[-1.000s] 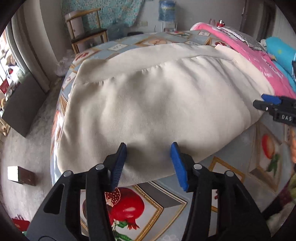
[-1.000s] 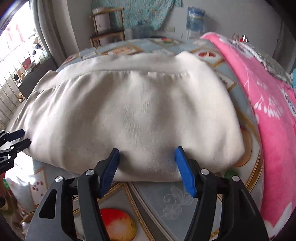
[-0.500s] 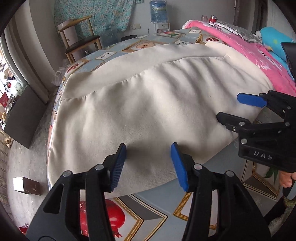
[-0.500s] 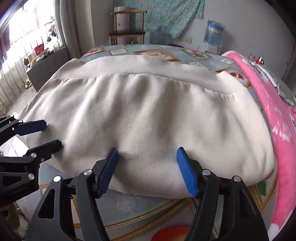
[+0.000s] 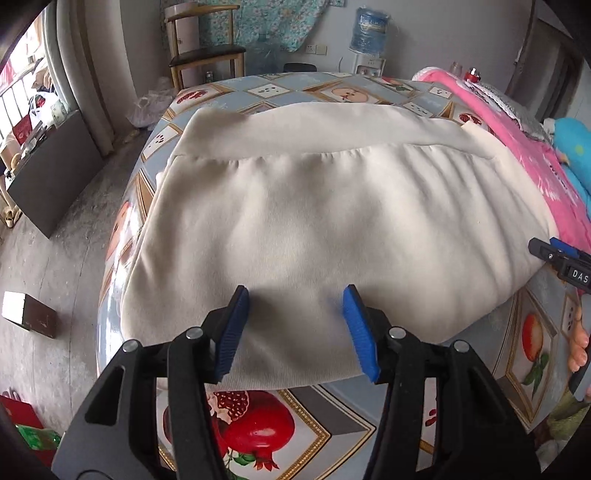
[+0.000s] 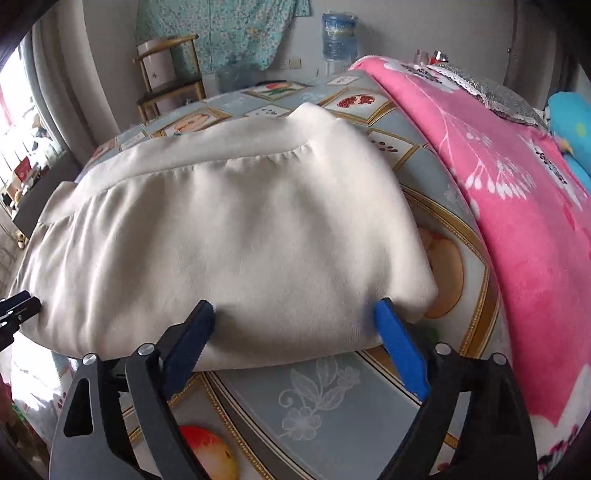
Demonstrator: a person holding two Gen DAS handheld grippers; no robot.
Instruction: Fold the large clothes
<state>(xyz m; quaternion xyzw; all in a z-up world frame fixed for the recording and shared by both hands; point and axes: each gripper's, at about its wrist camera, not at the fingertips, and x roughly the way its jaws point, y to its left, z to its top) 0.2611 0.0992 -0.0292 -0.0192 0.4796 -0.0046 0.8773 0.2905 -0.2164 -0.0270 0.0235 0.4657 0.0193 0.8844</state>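
A cream sweatshirt lies folded flat on the fruit-patterned tablecloth, its ribbed hem band at the far side. It also shows in the right wrist view. My left gripper is open, its blue pads straddling the near folded edge towards the left. My right gripper is open wide at the near right corner of the garment, its pads on either side of the edge. The right gripper's tip shows at the right edge of the left view. The left gripper's tip shows at the left edge of the right view.
A pink floral blanket lies along the table's right side, with a blue cushion beyond. A wooden chair and a water bottle stand at the back wall. The table's left edge drops to the floor, where a small box lies.
Both grippers have drawn apart again along the near edge, the right one back towards the right corner. The right gripper's jaws have opened wider. The sweatshirt lies still.
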